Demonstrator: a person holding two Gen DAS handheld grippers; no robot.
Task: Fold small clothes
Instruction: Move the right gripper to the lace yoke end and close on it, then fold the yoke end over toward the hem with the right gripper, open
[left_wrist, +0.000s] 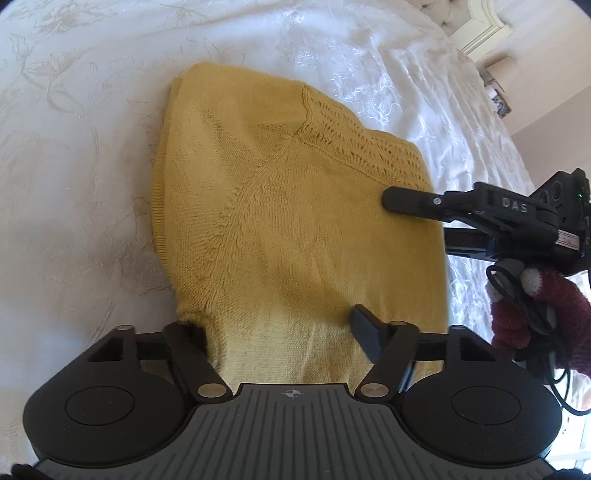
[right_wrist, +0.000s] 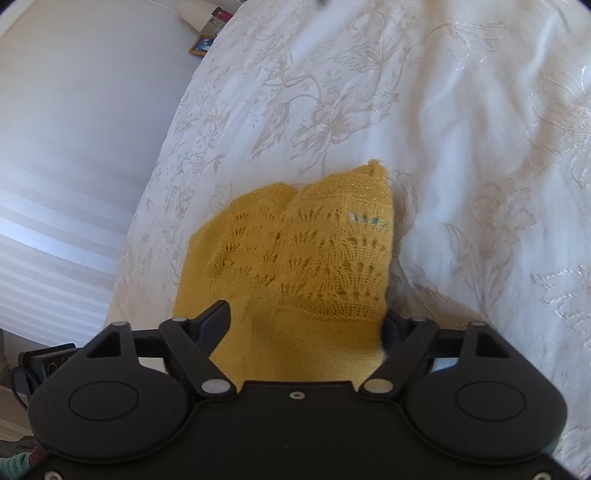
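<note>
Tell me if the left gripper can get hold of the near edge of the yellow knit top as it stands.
Probably yes. The left gripper already straddles the near edge of the yellow knit top, its fingers on either side. The right gripper sits farther along, clear of it.

Left wrist view: sits on the left gripper (left_wrist: 280, 332); looks steeply down along its jaws, close over the yellow knit garment (left_wrist: 295, 206) on the bed (left_wrist: 74, 147); the right gripper (left_wrist: 406, 201) enters from the right edge
Right wrist view: sits on the right gripper (right_wrist: 306, 321); faces down and forward, close over the garment's lace part, a white wall (right_wrist: 74, 147) at left
Shared: garment; bedspread
</note>
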